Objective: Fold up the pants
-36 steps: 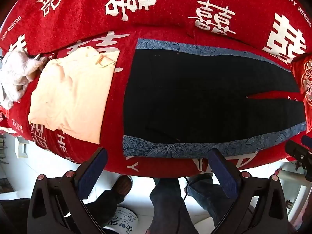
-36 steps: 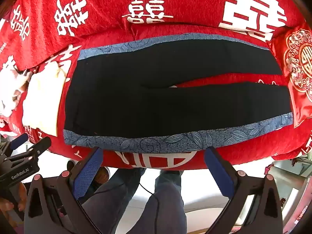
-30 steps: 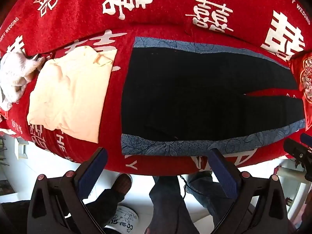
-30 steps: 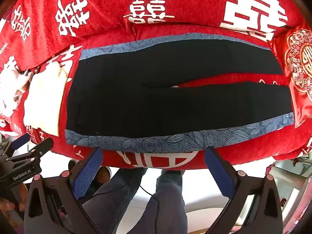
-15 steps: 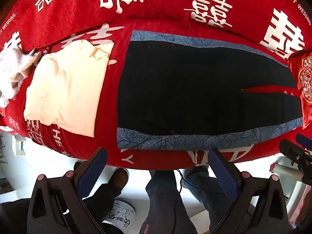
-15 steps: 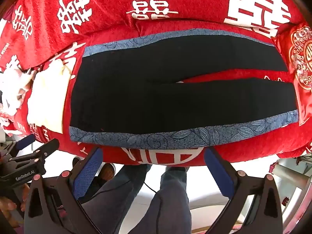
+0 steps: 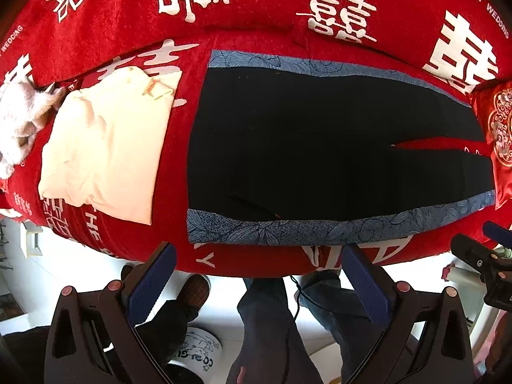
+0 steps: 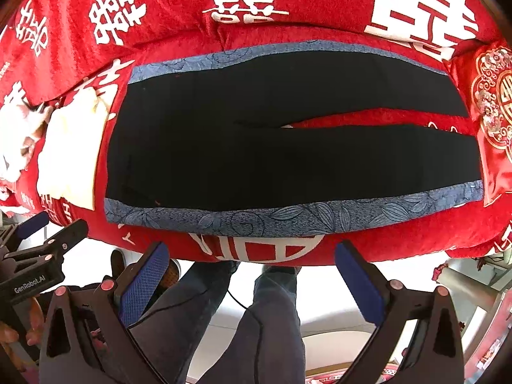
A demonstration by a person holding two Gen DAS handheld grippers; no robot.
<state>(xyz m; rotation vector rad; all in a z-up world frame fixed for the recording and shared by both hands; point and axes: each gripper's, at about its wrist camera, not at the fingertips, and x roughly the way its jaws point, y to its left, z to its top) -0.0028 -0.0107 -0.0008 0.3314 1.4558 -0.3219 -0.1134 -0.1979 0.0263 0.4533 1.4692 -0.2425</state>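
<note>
While both the left hand-held gripper (image 7: 254, 272) and right hand-held gripper (image 8: 252, 268) hang with fingers spread and empty, the black pants with blue floral side bands (image 8: 288, 156) lie flat beyond on the red sofa cover (image 8: 288, 35). Judging so, each should pinch the near band, then carry it evenly over the far leg.

Pants (image 7: 320, 147) lie on the sofa (image 7: 256, 22), right of folded cloth (image 7: 105, 147).

Black pants (image 7: 320, 147) flat on red cover (image 7: 256, 9) with white characters, blue patterned side bands, legs running right, cream folded cloth (image 7: 105, 150) just left of waistband, left gripper (image 7: 256, 275) spread wide, empty, below near edge
</note>
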